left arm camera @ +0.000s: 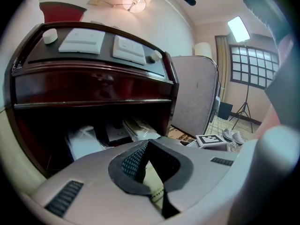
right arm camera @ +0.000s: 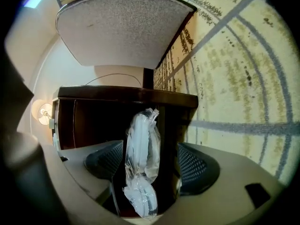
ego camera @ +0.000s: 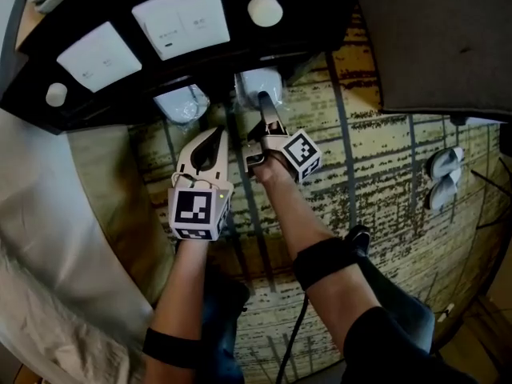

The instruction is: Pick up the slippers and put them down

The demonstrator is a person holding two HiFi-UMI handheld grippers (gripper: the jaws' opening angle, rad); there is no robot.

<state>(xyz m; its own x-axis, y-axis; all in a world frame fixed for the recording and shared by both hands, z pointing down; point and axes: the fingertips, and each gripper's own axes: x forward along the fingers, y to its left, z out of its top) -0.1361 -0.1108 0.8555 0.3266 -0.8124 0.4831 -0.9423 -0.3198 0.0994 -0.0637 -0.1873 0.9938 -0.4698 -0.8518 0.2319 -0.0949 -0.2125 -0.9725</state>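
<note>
Two clear-wrapped packs of white slippers lie in the open shelf under a dark nightstand (ego camera: 160, 70). In the head view the right pack (ego camera: 258, 85) is just ahead of my right gripper (ego camera: 262, 118). The right gripper view shows that wrapped pack (right arm camera: 140, 139) between the jaws of my right gripper (right arm camera: 146, 159), which stand open with a gap on each side. The left pack (ego camera: 182, 102) lies in front of my left gripper (ego camera: 210, 144). The left gripper (left arm camera: 149, 145) is shut with nothing in it, and the pale pack (left arm camera: 86, 139) lies in the shelf beyond it.
Switch panels (ego camera: 182, 18) sit on the nightstand top. A grey padded chair (ego camera: 448, 38) stands at the right, and a loose pair of white slippers (ego camera: 444, 176) lies on the patterned carpet. White bedding (ego camera: 48, 254) fills the left. A black cable (ego camera: 292, 342) runs near my legs.
</note>
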